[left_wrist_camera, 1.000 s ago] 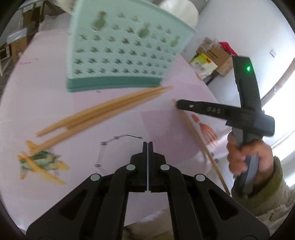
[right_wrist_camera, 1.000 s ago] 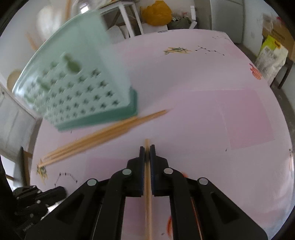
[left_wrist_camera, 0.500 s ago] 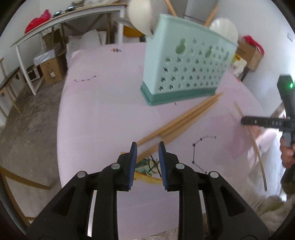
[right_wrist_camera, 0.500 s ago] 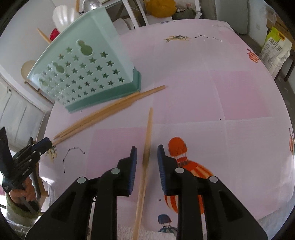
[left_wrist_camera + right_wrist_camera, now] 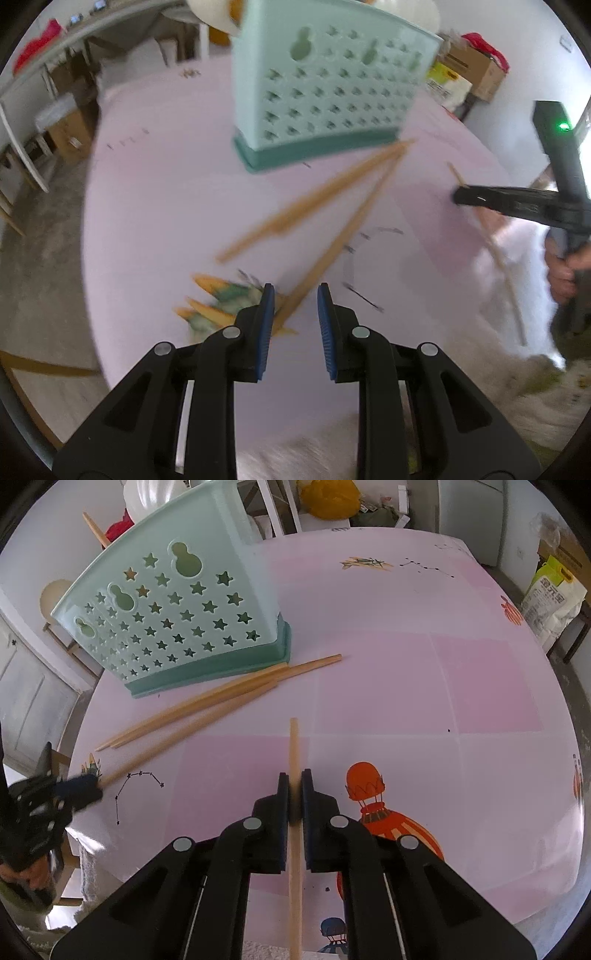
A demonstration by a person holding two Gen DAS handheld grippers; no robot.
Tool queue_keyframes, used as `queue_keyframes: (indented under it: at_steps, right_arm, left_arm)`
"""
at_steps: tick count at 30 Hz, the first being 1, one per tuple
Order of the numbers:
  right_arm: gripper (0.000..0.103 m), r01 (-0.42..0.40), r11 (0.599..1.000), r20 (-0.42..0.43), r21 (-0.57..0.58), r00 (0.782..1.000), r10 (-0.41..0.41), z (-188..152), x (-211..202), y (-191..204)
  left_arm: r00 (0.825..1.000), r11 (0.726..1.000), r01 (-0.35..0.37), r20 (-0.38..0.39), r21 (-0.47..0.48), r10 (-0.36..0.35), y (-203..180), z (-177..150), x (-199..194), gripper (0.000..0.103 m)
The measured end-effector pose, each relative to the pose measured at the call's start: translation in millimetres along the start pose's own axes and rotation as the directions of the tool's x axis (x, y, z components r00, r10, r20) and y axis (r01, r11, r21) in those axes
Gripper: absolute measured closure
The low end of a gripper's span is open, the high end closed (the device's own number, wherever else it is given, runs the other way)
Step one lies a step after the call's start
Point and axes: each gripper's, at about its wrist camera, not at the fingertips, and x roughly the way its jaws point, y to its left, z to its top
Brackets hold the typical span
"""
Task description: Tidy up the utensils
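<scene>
A mint-green utensil holder (image 5: 177, 605) with star holes stands on the pink table; it also shows in the left wrist view (image 5: 328, 92). Three wooden chopsticks (image 5: 207, 705) lie in front of it, also seen in the left wrist view (image 5: 314, 203). My right gripper (image 5: 294, 786) is shut on a single wooden chopstick (image 5: 294, 746) that points toward the holder. My left gripper (image 5: 293, 295) is open, its fingers on either side of the near end of one chopstick (image 5: 332, 243). It shows in the right wrist view (image 5: 74, 788) at that chopstick's end.
The pink tablecloth (image 5: 443, 672) has balloon and star prints. Its edge runs close on my left (image 5: 88, 258). Boxes (image 5: 476, 70) and a bag (image 5: 554, 598) stand on the floor beyond the table. A bench (image 5: 33, 110) stands at the far left.
My right gripper has shut on the single chopstick, which it straddled open half a second ago. My left gripper has opened wider and moved forward around a chopstick's end.
</scene>
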Motion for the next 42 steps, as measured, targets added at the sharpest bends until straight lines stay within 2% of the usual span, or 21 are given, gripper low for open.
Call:
queue_keyframes:
  at_steps: [2, 4, 11, 14, 15, 16, 17, 22, 26, 30, 36, 38, 39, 40, 42]
  right_arm:
    - [0.096, 0.001, 1.000, 0.002, 0.001, 1.000, -0.001, 0.5, 0.6, -0.2]
    - [0.096, 0.000, 1.000, 0.004, 0.002, 1.000, 0.000, 0.5, 0.9, -0.3]
    - [0.096, -0.012, 1.000, 0.015, 0.017, 1.000, 0.012, 1.8, 1.8, -3.4]
    - [0.096, -0.017, 1.000, 0.020, 0.020, 1.000, 0.017, 3.8, 3.6, -5.3]
    - [0.096, -0.019, 1.000, 0.022, 0.023, 1.000, 0.019, 4.2, 4.0, -5.8]
    - [0.096, -0.023, 0.999, 0.024, 0.028, 0.999, 0.022, 4.0, 3.9, -6.3]
    - [0.096, -0.027, 0.999, 0.024, 0.030, 0.999, 0.026, 4.7, 4.2, -6.7]
    - [0.096, -0.043, 0.998, 0.025, 0.040, 0.999, 0.042, 4.6, 4.1, -11.6]
    - [0.096, -0.056, 0.997, 0.030, 0.044, 0.998, 0.055, 5.3, 5.3, -13.8]
    - [0.096, -0.064, 0.997, 0.035, 0.049, 0.997, 0.062, 6.1, 5.9, -14.8]
    - [0.096, -0.074, 0.996, 0.045, 0.055, 0.996, 0.072, 3.8, 5.4, -15.7]
    - [0.096, -0.080, 0.995, 0.051, 0.058, 0.996, 0.077, 3.4, 5.6, -16.3]
    - [0.096, -0.083, 0.995, 0.053, 0.060, 0.995, 0.080, 3.6, 5.4, -15.9]
    - [0.096, -0.089, 0.994, 0.055, 0.065, 0.995, 0.086, 3.9, 5.4, -16.6]
    - [0.096, -0.105, 0.991, 0.054, 0.081, 0.993, 0.101, 5.0, 5.7, -18.4]
  left_arm:
    - [0.995, 0.995, 0.089, -0.038, -0.035, -0.090, -4.3, -4.4, -1.2, 0.081]
    - [0.993, 0.993, 0.110, -0.045, -0.029, -0.111, -10.5, -6.1, -1.1, 0.081]
    - [0.995, 0.992, 0.096, -0.039, 0.077, -0.093, -46.7, 20.9, 23.0, 0.081]
    - [0.999, 0.987, 0.038, -0.024, 0.158, -0.035, -66.6, 40.9, 37.7, 0.081]
    - [1.000, 0.985, 0.016, -0.018, 0.171, -0.013, -71.2, 45.5, 41.5, 0.084]
    - [1.000, 0.984, -0.003, -0.015, 0.180, 0.006, -74.5, 48.6, 43.6, 0.093]
    - [1.000, 0.982, -0.022, -0.014, 0.189, 0.025, -77.0, 49.9, 44.9, 0.095]
    - [0.999, 0.985, -0.021, -0.045, 0.169, 0.029, -71.3, 35.0, 32.1, 0.096]
    - [0.996, 0.993, 0.000, -0.087, 0.115, 0.010, -58.4, 27.5, 22.9, 0.095]
    - [0.995, 0.993, 0.001, -0.095, 0.116, 0.010, -59.8, 46.2, 33.0, 0.088]
    - [0.996, 0.987, -0.023, -0.085, 0.160, 0.037, -76.0, 82.4, 55.8, 0.088]
    - [0.995, 0.981, -0.052, -0.070, 0.190, 0.066, -82.4, 87.1, 59.9, 0.089]
    - [0.995, 0.977, -0.067, -0.062, 0.203, 0.080, -85.1, 87.3, 60.7, 0.095]
    - [0.995, 0.974, -0.078, -0.051, 0.212, 0.091, -87.0, 86.5, 60.8, 0.095]
    - [0.996, 0.980, -0.056, -0.052, 0.193, 0.068, -85.2, 85.4, 58.5, 0.096]
